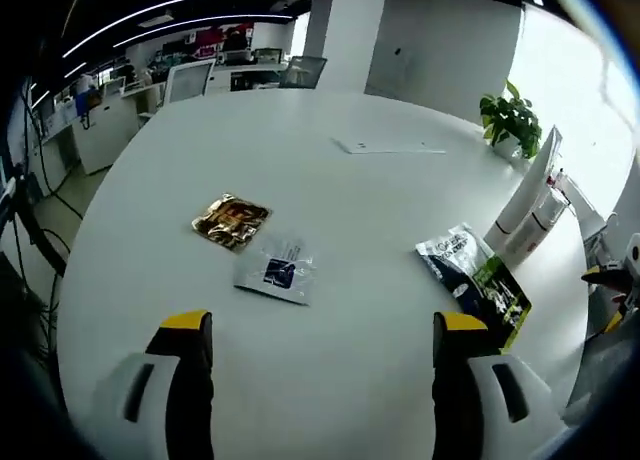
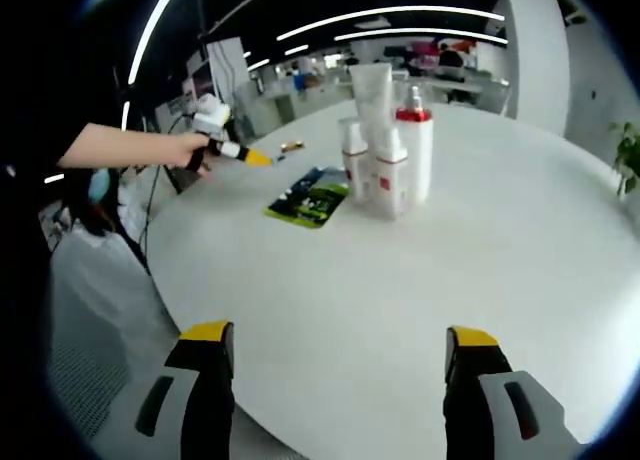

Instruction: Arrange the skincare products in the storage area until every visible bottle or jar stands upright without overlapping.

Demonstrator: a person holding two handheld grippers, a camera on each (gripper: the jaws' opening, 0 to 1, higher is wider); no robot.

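A: Start with the left gripper view. What is there?

B: The left tool (image 1: pixel 325 340) hangs above the white tabletop (image 1: pixel 350 210), its jaws spread apart with nothing between them. Taking the pale sachet (image 1: pixel 275 271) as our mark: a gold sachet (image 1: pixel 231 221) lies just beside it on the far left, and a green and black sachet (image 1: pixel 475 277) lies well off to its right. Beyond that one, at the tabletop's edge, the white bottles (image 1: pixel 525 215) stand close together. A flat white sheet (image 1: pixel 385 146) lies far behind the pale sachet, and a potted plant (image 1: pixel 512 120) sits near the far rim.

A: And the right gripper view?

B: The right tool (image 2: pixel 340 365) is likewise released and empty over the bare tabletop. The cluster is ahead: a tall white tube (image 2: pixel 372 95), a red-capped spray bottle (image 2: pixel 415 152), and two smaller white bottles (image 2: pixel 390 180) in front, all upright and touching or nearly so. The green and black sachet lies just to their left, and further left the other tool (image 2: pixel 225 145) is seen held in a person's hand (image 2: pixel 180 148).

A: So how should the step go?

B: My judgement: the bottles look upright already, but crowded. I would approach one outer bottle squarely, close low on its body so it does not tip, and set it down with a clear gap from its neighbours. The sachets lie flat and may be thin to pinch.
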